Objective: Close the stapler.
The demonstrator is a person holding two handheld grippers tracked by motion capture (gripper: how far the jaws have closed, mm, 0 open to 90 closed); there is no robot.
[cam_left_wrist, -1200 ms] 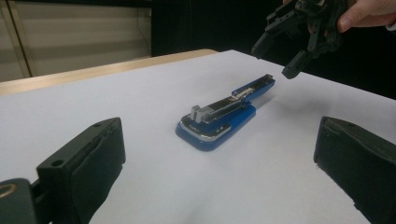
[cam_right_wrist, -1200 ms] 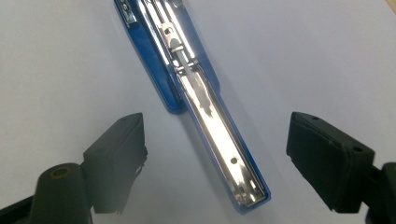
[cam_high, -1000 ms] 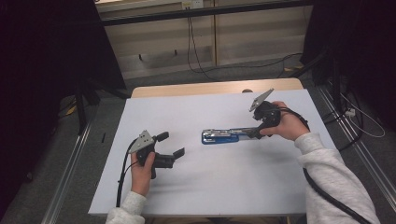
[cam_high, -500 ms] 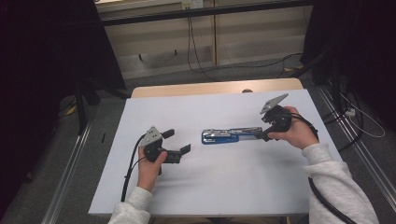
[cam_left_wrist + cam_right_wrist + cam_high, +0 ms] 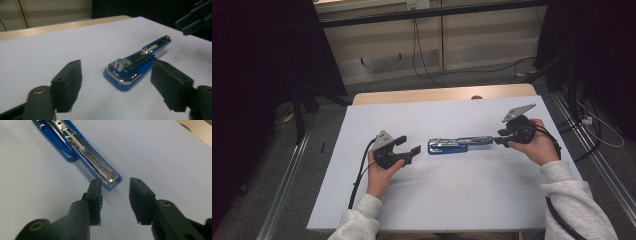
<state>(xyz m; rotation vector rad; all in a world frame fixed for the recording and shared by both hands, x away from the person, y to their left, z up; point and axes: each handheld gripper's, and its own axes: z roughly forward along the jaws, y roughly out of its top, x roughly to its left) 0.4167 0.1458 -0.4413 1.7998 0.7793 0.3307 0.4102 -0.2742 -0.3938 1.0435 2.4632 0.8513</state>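
In the right gripper view, the top edge is cutting off the wide end of the blue stapler [image 5: 75,143], so that end is going unseen there. In the left gripper view, the right gripper [image 5: 195,18] is showing beyond the stapler's far tip as a dark blur, cropped by the top right corner, and its jaw gap is impossible to read there. From the high view, the right hand [image 5: 537,142] is covering most of that gripper's body, and whether its jaws are touching the stapler's tip is too small to tell. The bottom edge is cutting both forearms below the stapler.
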